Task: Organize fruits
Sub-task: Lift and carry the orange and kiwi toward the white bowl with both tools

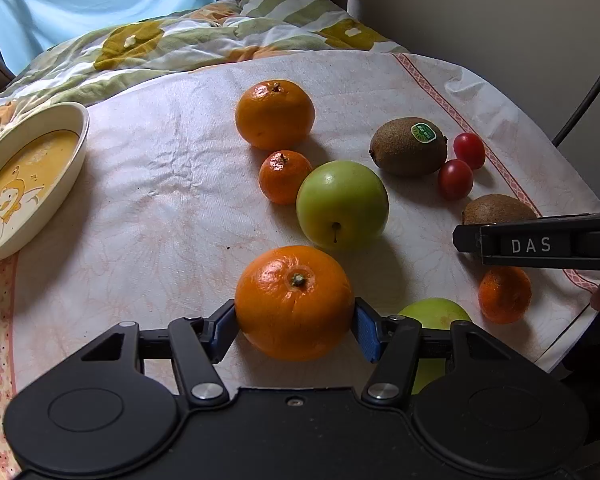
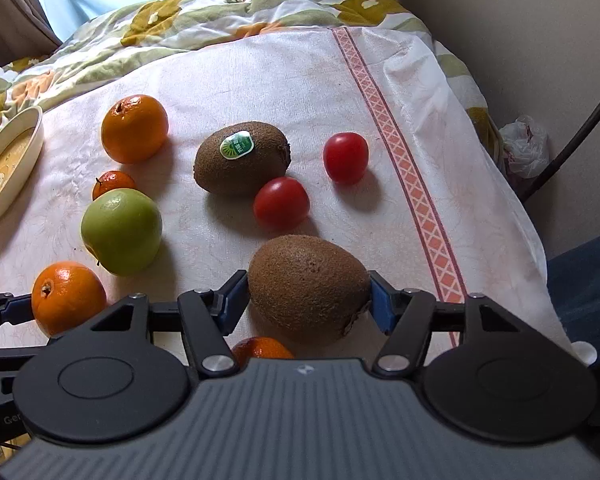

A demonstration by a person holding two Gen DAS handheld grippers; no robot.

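Left wrist view: my left gripper [image 1: 295,326] has its blue pads pressed against both sides of a large orange [image 1: 295,302], stem end up, at the near middle of the cloth-covered table [image 1: 160,200]. Whether the orange rests on the cloth or is lifted clear I cannot tell. Just beyond it sits a green apple [image 1: 342,205], touching a small mandarin [image 1: 284,176], and behind those a second big orange [image 1: 275,114]. Half hidden behind my right-hand finger lies another green apple [image 1: 436,312], with a second small mandarin [image 1: 505,294] near it.

On the right wrist view, my right gripper [image 2: 309,300] is clamped on a plain kiwi [image 2: 308,286], a pad on each flank, near the patterned border of the cloth. Ahead of it are two cherry tomatoes [image 2: 281,203] [image 2: 345,157], the nearer one just beside a stickered kiwi [image 2: 242,157] with a green label on top. My left gripper's orange shows at the left edge there too.

Far left on the table stands a cream dish [image 1: 76,152] with a yellow cartoon duck painted inside. Behind the table lies a rumpled floral quilt [image 1: 188,40].
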